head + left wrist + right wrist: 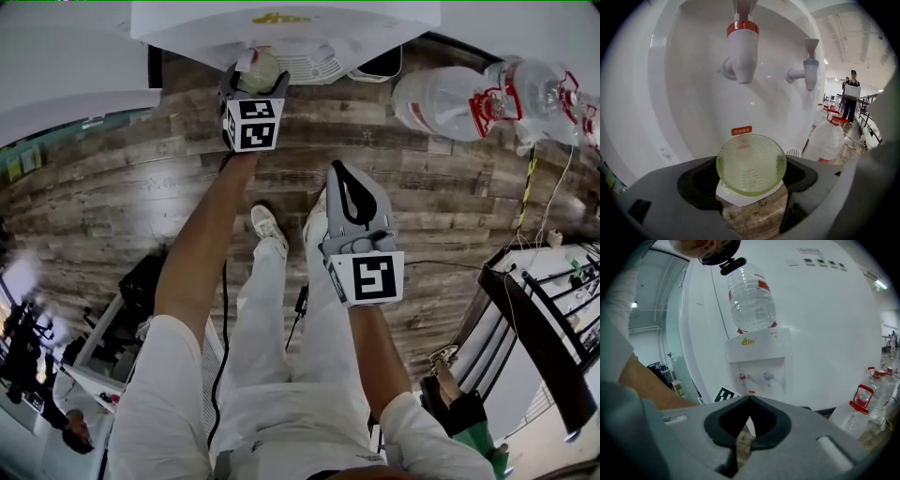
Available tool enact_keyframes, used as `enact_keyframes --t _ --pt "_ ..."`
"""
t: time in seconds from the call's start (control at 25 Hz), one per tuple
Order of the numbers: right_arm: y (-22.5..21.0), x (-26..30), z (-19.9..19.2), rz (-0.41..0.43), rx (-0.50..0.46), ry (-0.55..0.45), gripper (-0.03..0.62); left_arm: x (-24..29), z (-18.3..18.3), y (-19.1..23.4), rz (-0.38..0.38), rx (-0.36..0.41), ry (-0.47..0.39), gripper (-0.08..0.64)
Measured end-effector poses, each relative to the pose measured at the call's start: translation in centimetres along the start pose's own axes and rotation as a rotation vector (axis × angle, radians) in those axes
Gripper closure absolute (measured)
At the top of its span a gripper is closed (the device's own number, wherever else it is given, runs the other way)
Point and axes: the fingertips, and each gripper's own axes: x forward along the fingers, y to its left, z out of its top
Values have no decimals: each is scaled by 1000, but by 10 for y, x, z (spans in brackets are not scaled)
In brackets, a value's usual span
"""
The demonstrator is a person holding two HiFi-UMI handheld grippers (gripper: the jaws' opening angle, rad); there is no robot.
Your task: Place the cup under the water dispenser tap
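1. The pale green, dimpled glass cup [751,164] is gripped on its sides by the left claw [751,187], whose jaws are open only as wide as the cup. It is held inside the recess of the white water dispenser [689,103], below the red-collared white tap [742,51].
2. It cannot be told whether the cup rests on anything. If the jaws are opened before it is supported, it may drop onto the wooden floor [141,178] and break.
3. How far the cup stands in front of the spout is not shown. If it is set too far forward, or toward the blue-collared tap [809,70], water would likely miss it.
4. If the cup is raised, its rim may knock the spout.
5. The right claw [749,420] is fully closed on nothing and is held well apart from the dispenser, so no help can be expected from it.
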Motion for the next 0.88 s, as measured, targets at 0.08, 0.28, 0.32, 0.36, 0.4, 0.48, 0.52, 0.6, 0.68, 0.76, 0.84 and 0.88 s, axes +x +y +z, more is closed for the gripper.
enact_keyframes --t 0.08,0.28,0.32,0.36,0.4,0.48,0.52,0.6,0.68,0.76,0.84,0.88 --pt "1 0 -1 4 -4 1 592 2 -1 0 -5 5 0 178" --pt "1 -1 -3 3 -4 7 592 3 -3 0 -26 -12 -8 175" --pt "1 -1 -3 4 -5 7 592 3 -3 0 -30 -11 -5 172" --pt "1 -1 -3 5 -5 6 592 3 -4 -1 -33 -8 0 167" --pt "1 0 -3 4 -5 5 592 4 -6 -1 -36 -8 9 163" --pt "1 -1 -3 4 -3 6 592 4 -11 -2 -42 -8 28 163" --pt "2 -1 -2 4 -4 5 592 4 -13 -2 -46 -7 31 174" --pt "3 0 -3 7 -6 5 592 5 -12 -2 -48 -11 24 187" --pt "2 1 -3 7 -6 8 592 8 -11 -1 -42 -15 21 187" --pt "1 2 -4 6 -4 11 592 10 -9 0 -37 -20 19 187" --pt "0 2 -5 7 -5 13 592 11 -8 1 -34 -23 13 187" --pt "0 2 -5 8 -5 14 592 11 -8 2 -35 -23 11 187"
